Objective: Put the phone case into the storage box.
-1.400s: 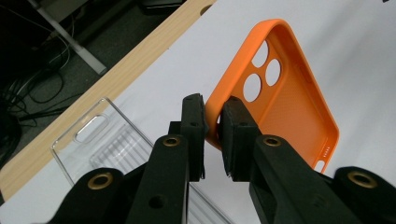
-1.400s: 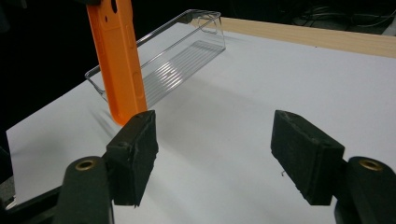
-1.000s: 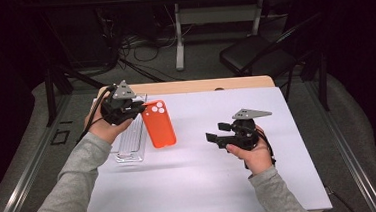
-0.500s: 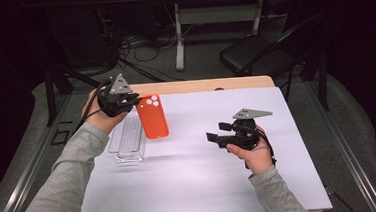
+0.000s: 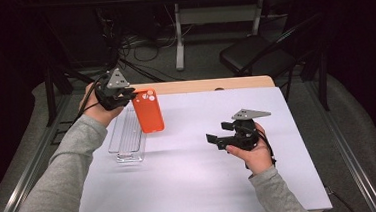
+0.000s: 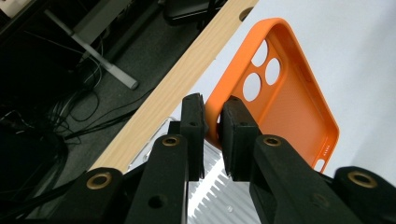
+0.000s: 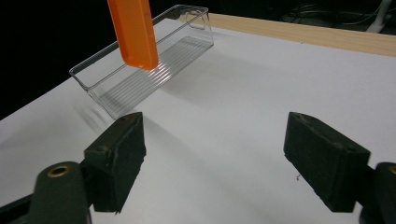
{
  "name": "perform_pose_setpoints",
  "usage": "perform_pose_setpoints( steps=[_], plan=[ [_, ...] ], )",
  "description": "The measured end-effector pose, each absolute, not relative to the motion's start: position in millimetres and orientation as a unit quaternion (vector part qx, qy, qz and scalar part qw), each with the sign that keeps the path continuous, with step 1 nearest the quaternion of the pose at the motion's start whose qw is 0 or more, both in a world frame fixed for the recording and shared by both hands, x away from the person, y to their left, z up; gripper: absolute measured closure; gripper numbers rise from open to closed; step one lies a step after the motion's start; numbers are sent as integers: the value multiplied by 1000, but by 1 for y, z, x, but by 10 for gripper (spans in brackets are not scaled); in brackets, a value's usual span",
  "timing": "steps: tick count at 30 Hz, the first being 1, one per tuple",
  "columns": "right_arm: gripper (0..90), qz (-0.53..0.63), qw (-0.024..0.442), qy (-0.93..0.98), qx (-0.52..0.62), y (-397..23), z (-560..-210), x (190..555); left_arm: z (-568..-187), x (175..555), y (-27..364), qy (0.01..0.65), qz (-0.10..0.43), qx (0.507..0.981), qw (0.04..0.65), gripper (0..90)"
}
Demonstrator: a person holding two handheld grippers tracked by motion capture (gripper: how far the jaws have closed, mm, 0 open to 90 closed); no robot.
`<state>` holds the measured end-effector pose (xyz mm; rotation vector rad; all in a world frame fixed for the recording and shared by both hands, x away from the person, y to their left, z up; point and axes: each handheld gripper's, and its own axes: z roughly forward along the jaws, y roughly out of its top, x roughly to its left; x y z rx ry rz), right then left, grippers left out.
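We've got the left gripper [image 5: 125,96] clamped on the side wall of the orange silicone phone case [image 5: 148,110], near its camera-cutout end; the case is off the white table [image 5: 191,186], hanging long axis steeply downward. The clear ribbed plastic tray [image 5: 127,138] lies just below and to the left of the case's lower end, its long axis running front to back, so the case is roughly over the tray's right wall. The right gripper [image 5: 217,140] sits well apart to the right, its jaws have just been opening, nothing between them. The left hand is the nearer one to the tray, so we'd judge the drop-in is its job.
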<state>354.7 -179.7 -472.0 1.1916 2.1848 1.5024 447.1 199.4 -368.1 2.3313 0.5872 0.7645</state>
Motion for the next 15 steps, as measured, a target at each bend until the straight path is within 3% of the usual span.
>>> perform_pose_setpoints(
  steps=[7,15],
  plan=[
    [155,496,144,751,411,-180,-473,354,-360,459,206,213,307,879,295,806],
    [146,502,142,740,424,-181,-473,354,-355,469,215,224,327,868,300,805]
  ],
)
